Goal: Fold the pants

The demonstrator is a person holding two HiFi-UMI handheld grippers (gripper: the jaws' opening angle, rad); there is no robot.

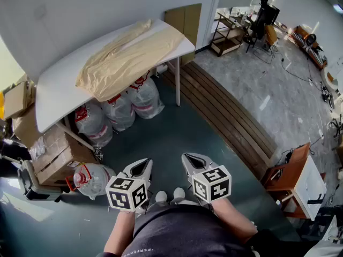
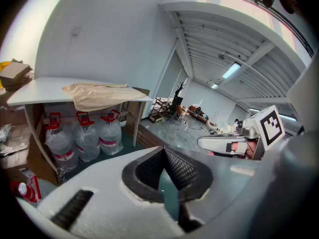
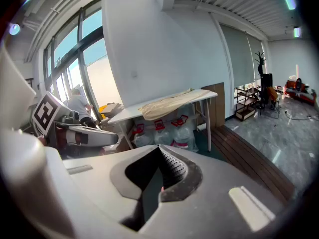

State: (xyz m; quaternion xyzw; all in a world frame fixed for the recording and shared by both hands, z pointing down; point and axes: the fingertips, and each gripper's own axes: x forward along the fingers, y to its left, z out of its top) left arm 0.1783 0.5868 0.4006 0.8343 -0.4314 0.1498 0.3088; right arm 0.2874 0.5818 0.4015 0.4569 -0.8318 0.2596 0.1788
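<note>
Your views are bright and sharp; daylight floods in from the windows (image 3: 70, 54), edges bend, corners go dark

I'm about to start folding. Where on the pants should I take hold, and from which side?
Probably the edge of the pants that droops over the front edge of the table: it hangs free, so a jaw can slip beneath. Come from the open front; a wall backs the table. The left gripper and right gripper are shut; open first.
</note>
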